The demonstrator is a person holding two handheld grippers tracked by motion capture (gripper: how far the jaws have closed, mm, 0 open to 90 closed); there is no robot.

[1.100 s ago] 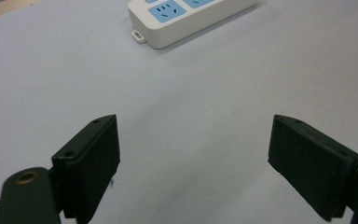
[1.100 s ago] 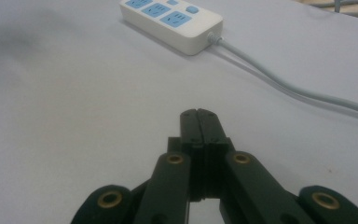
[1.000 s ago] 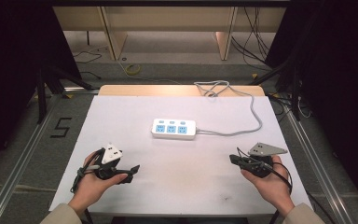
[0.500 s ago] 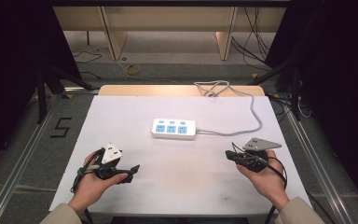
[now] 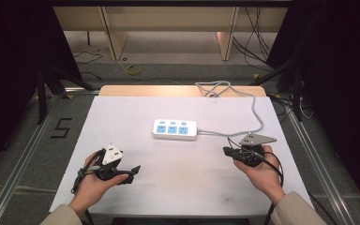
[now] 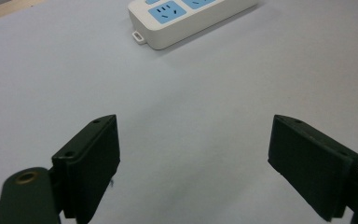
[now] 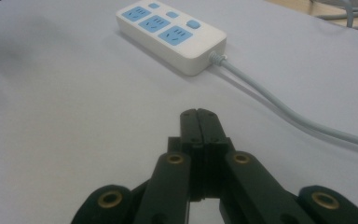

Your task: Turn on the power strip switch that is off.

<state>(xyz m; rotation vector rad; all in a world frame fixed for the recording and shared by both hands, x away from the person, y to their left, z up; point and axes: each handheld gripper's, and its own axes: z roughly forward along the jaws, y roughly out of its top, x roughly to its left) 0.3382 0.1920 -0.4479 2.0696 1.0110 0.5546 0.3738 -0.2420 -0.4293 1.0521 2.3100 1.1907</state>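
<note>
A white power strip [image 5: 175, 129] with three blue sockets lies flat near the middle of a white table [image 5: 183, 187]. Its grey cable [image 5: 255, 112] leaves the strip's right end and curls toward the far edge.

The left gripper [image 5: 130, 171] rests on the table near and to the left of the strip, jaws wide apart and empty. The right gripper [image 5: 226, 151] sits near and to the right of the strip, close to the cable, jaws pressed together on nothing.

The strip looks like rigid, smooth plastic, probably light and likely to slide. Its long sides would suit a grip across the body. The cable seems limp and may drag, though its stiffness is hard to judge.
</note>
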